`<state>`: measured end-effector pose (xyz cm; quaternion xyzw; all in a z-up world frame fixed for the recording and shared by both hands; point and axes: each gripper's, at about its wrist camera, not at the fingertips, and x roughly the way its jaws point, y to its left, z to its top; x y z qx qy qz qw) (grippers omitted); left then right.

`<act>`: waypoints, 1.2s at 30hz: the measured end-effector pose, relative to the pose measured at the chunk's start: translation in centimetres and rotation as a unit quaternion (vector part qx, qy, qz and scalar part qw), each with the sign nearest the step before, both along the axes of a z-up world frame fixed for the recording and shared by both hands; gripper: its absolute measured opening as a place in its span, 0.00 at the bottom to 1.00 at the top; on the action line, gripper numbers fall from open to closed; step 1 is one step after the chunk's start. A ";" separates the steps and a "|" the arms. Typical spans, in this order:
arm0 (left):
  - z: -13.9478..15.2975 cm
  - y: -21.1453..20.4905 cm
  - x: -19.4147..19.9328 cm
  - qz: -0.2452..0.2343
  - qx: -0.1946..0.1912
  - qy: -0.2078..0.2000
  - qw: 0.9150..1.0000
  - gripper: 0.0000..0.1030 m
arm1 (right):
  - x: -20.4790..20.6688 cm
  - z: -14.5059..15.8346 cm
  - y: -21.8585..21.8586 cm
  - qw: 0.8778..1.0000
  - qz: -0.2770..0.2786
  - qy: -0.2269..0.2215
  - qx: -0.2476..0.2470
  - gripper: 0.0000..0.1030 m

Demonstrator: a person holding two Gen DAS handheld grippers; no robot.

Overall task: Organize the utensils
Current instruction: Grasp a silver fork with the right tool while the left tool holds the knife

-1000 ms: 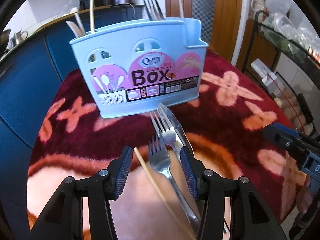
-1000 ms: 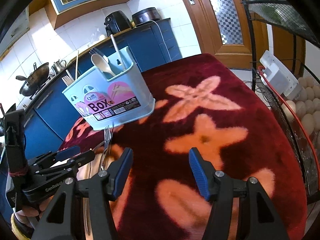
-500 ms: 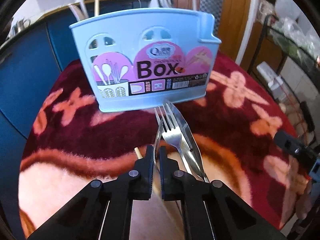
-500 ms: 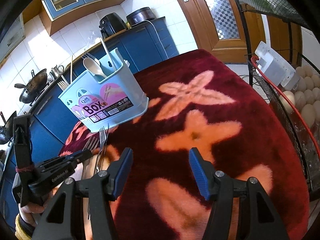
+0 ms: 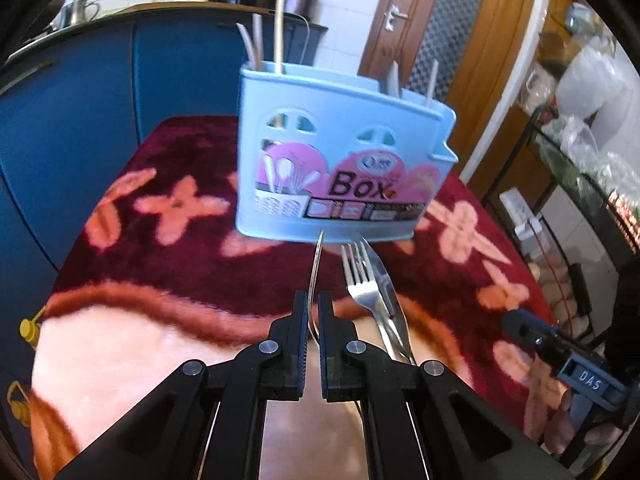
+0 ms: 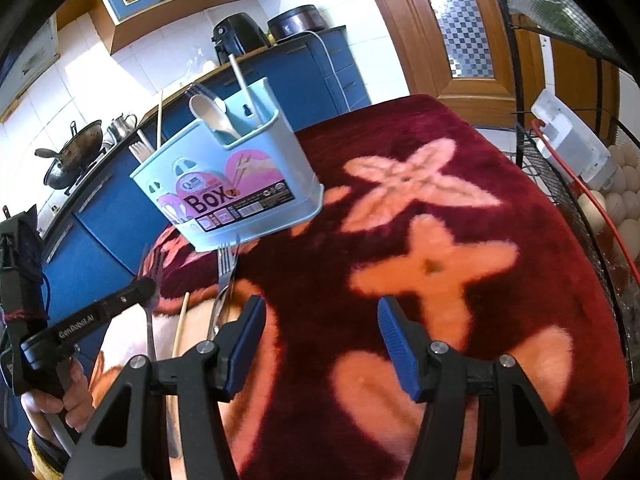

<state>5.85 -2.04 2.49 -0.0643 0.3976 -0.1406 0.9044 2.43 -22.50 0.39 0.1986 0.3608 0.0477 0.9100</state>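
Note:
A light blue utensil box [image 5: 340, 168] marked "Box" stands on the red flowered tablecloth and holds several utensils; it also shows in the right wrist view [image 6: 228, 188]. My left gripper [image 5: 314, 300] is shut on a metal fork [image 5: 316, 264], seen edge-on and lifted off the cloth just in front of the box. Another fork [image 5: 362, 280] and a knife [image 5: 384, 280] lie on the cloth to its right. A wooden chopstick [image 6: 180, 330] lies beside them. My right gripper [image 6: 320, 320] is open and empty over the cloth.
A blue kitchen counter [image 6: 304, 72] with appliances runs behind the table. A wire rack [image 6: 580, 208] with eggs stands at the right edge. A wooden door [image 5: 440, 40] is behind the box.
My left gripper closed on one fork and lifted it, turning it on edge. The view swung left. The right gripper stayed open and barely moved.

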 end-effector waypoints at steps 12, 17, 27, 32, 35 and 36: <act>0.6 4.8 -0.2 0.031 -0.035 -0.012 0.999 0.04 | 2.2 0.2 3.2 0.998 0.052 0.033 -0.002 0.59; 1.1 6.2 -0.3 0.037 -0.051 -0.027 0.998 0.04 | 3.6 0.2 4.9 0.996 0.078 0.048 -0.014 0.50; 2.5 7.9 -0.2 0.041 -0.074 -0.054 0.995 0.02 | 7.3 -0.6 7.7 0.987 0.129 0.091 -0.029 0.24; 2.9 7.7 0.2 0.035 -0.077 -0.062 0.995 0.02 | 9.3 -1.4 8.2 0.982 0.142 0.117 -0.033 0.12; 3.2 7.5 0.3 0.033 -0.078 -0.066 0.994 0.02 | 10.0 -1.5 8.4 0.980 0.150 0.123 -0.039 0.07; 3.3 7.4 0.4 0.032 -0.078 -0.067 0.994 0.02 | 10.1 -1.4 8.5 0.980 0.152 0.123 -0.042 0.06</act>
